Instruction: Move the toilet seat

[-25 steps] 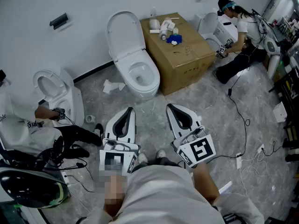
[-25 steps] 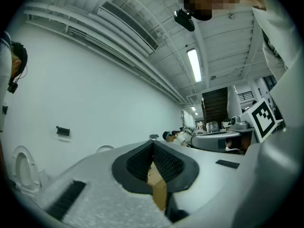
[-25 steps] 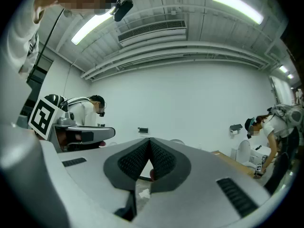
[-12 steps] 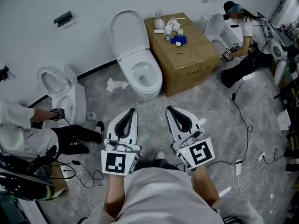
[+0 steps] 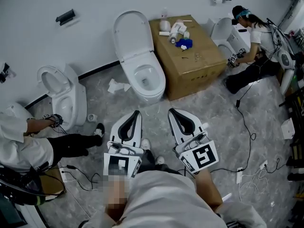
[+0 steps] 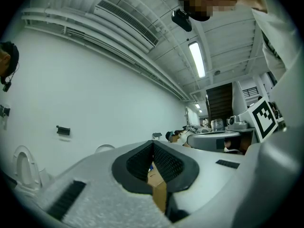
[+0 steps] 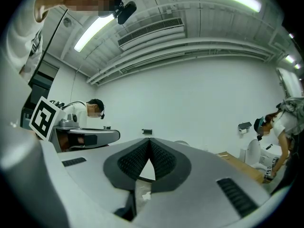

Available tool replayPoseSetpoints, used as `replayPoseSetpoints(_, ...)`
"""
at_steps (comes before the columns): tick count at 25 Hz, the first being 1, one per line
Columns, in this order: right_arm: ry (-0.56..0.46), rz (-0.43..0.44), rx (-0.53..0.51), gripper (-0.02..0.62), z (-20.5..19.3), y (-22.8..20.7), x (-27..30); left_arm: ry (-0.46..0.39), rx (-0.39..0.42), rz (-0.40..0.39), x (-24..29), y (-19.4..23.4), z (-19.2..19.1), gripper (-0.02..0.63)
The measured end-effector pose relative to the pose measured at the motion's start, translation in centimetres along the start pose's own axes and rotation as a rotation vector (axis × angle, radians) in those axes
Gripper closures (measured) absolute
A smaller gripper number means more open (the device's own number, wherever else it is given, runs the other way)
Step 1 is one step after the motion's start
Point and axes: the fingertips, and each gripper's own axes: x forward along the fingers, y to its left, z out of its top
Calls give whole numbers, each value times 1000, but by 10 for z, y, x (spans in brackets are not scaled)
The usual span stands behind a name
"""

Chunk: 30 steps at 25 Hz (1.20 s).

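A white toilet (image 5: 144, 80) stands against the wall ahead, its seat and lid (image 5: 131, 33) raised upright against the wall. My left gripper (image 5: 135, 113) and right gripper (image 5: 172, 111) are held level side by side, well short of the bowl, both shut and empty. In the left gripper view the jaw tips (image 6: 153, 143) meet, with the toilet lid (image 6: 105, 148) faint beyond. The right gripper view shows the tips (image 7: 149, 140) closed too, against the white wall.
A cardboard box (image 5: 189, 56) with small items on top stands right of the toilet. Another toilet (image 5: 61, 91) with a seated person (image 5: 28, 141) is at left; a third toilet (image 5: 225, 32) and a crouching person (image 5: 254, 42) at back right. Cables (image 5: 247, 127) cross the floor.
The view has shifted slightly toward the toilet; both grippers stay shut and side by side. The person at left has drawn back from their toilet.
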Motion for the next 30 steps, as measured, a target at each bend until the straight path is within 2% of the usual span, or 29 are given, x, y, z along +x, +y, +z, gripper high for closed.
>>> replayPoseSetpoints(21, 44, -54, -36, 584, -10, -25, 131, -21, -30, -66, 82, 102, -14, 595)
replayPoseSetpoints(30, 54, -78, -42, 584, -10, -51, 170, -11, -41, -92, 125, 125, -19, 595)
